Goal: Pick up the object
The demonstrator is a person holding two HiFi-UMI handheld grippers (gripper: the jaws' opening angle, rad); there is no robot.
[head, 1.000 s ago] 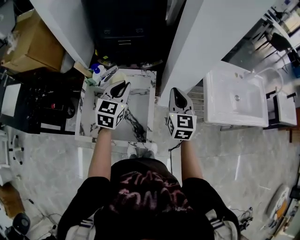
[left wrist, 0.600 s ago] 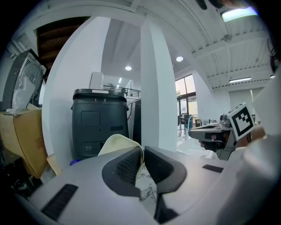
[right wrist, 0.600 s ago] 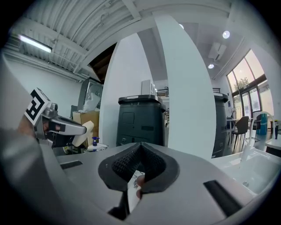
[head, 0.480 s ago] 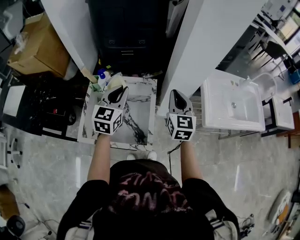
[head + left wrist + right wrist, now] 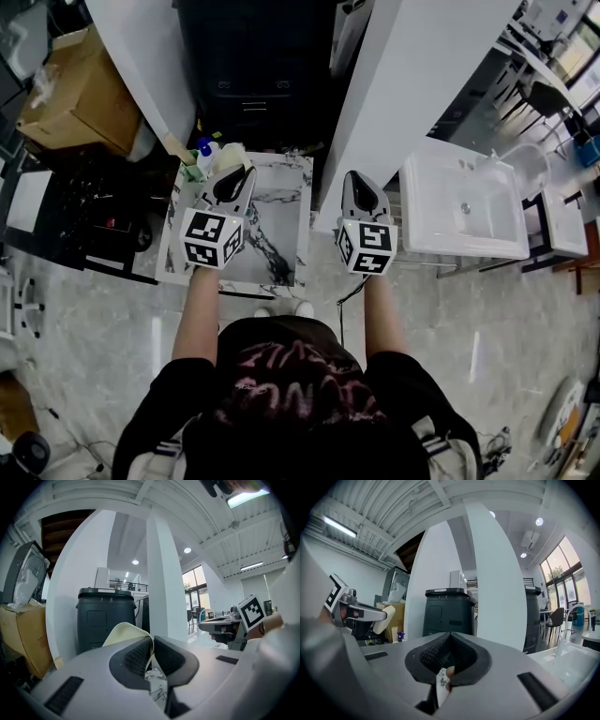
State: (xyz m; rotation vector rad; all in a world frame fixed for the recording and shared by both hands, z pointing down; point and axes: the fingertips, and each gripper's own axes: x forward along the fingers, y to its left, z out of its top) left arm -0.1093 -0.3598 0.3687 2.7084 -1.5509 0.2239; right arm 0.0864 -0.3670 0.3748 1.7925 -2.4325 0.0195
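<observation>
So the left gripper (image 5: 152,639) is clamped on the edge of a cream pad (image 5: 124,632). Its own view shows the two dark jaws squeezing that thin edge, with the rest of the pad curling up and off to the left. The right gripper (image 5: 450,637) is closed with nothing in it, jaw tips meeting. The right gripper view gives you what the left one can't: the pad seen side-on, sticking out past the left gripper's tip, up in the air and clear of any surface. From the head view you just get a small pale blob at the nose of the left gripper, but you can see it's over the back left corner of a little marble table (image 5: 281,216), near a blue-capped bottle (image 5: 203,150). The right gripper is off the table's right edge, beside a white pillar (image 5: 394,94). Only the head view shows the white sink (image 5: 464,206) on the right and the cardboard box (image 5: 75,94) on the left. Both gripper views face a dark bin (image 5: 101,620).
</observation>
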